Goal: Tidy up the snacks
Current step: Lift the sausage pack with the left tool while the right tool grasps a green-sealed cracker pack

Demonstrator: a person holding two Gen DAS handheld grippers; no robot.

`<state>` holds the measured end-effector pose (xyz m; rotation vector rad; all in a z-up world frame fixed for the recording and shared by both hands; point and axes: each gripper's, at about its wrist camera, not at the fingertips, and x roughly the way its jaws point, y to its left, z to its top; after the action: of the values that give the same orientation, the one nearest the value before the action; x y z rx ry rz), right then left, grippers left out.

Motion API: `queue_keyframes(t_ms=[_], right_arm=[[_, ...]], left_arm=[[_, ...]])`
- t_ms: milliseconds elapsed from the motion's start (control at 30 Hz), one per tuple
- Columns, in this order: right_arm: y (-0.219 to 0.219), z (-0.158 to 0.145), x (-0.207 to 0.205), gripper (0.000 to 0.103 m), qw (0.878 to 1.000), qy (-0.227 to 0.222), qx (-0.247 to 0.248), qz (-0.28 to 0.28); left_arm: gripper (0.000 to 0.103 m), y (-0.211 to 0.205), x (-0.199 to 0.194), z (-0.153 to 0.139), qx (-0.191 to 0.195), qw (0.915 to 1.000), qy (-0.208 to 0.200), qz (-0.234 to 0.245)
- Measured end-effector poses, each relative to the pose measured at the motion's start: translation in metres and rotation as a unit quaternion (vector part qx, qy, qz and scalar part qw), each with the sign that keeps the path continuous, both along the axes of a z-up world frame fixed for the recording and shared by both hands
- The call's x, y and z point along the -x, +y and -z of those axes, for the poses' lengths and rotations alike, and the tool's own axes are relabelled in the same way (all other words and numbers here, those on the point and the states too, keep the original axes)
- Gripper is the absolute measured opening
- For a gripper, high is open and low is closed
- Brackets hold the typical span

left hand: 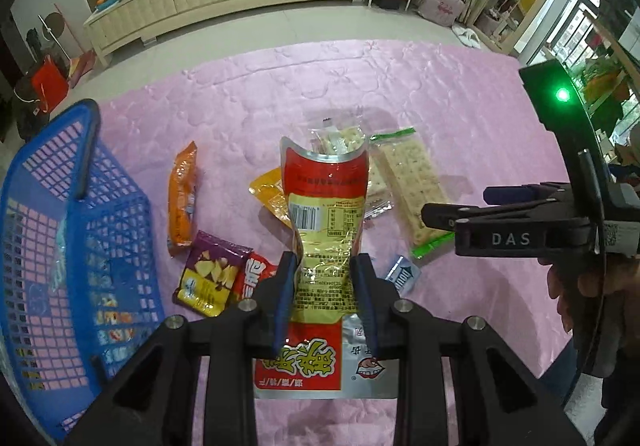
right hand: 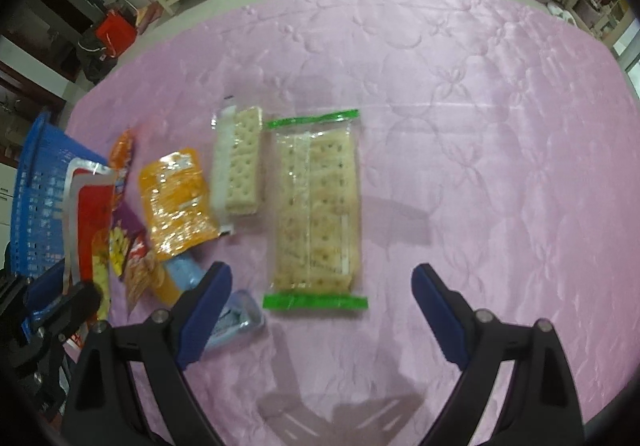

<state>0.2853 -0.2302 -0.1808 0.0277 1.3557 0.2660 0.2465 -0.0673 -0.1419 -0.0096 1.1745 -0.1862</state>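
Blue plastic mesh forms a basket (left hand: 76, 230) filling the left edge of the left wrist view, resting on a pink quilted cloth (left hand: 460, 117). Just right of the basket, at centre left, lie an orange snack packet (left hand: 182, 197), a purple chip packet (left hand: 210, 272) and, touching it, a red packet (left hand: 254, 274). At bottom centre the left gripper (left hand: 325, 286) is clenched on a red and gold snack bag (left hand: 326, 213), its blue pads pinching the bag's crumpled middle; the bag stands up toward the frame centre, above the scattered snacks. Behind the bag a yellow pouch (left hand: 268, 193) peeks out. Right of the bag lies a long cracker pack with green ends (left hand: 412, 181), with a small pale blue sachet (left hand: 402, 274) below it. At the right edge a hand (left hand: 580, 286) holds the other tool.

In the right wrist view, the right gripper (right hand: 322, 294) is released, jaws spread wide over the near green end of the cracker pack at lower centre, not touching it. A shorter clear cracker pack (right hand: 240, 161) lies just left of it.
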Motion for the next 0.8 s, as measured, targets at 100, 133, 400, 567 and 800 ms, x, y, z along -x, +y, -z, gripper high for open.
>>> queue_keyframes(t_ms=[100,133,400,567,800], right_arm=[[0.006,0.011,-0.008,0.094,1.0,0.006,0.003,-0.01],[0.009,0.014,-0.01,0.094,1.0,0.008,0.007,-0.013],[0.02,0.022,-0.008,0.073,0.998,-0.022,0.047,-0.034],[0.029,0.02,0.002,0.057,0.997,-0.027,0.052,-0.04],[0.02,-0.011,0.026,0.057,0.997,-0.043,0.041,-0.039]], left_arm=[[0.027,-0.004,-0.003,0.005,-0.003,1.0,0.007,0.002],[0.027,-0.005,-0.004,0.008,-0.004,0.9999,0.009,0.002],[0.027,-0.005,-0.01,0.02,-0.015,0.9997,0.017,0.001],[0.027,-0.005,-0.006,0.021,-0.014,0.9998,0.016,-0.001],[0.027,-0.001,0.008,0.003,-0.003,1.0,0.0,0.001]])
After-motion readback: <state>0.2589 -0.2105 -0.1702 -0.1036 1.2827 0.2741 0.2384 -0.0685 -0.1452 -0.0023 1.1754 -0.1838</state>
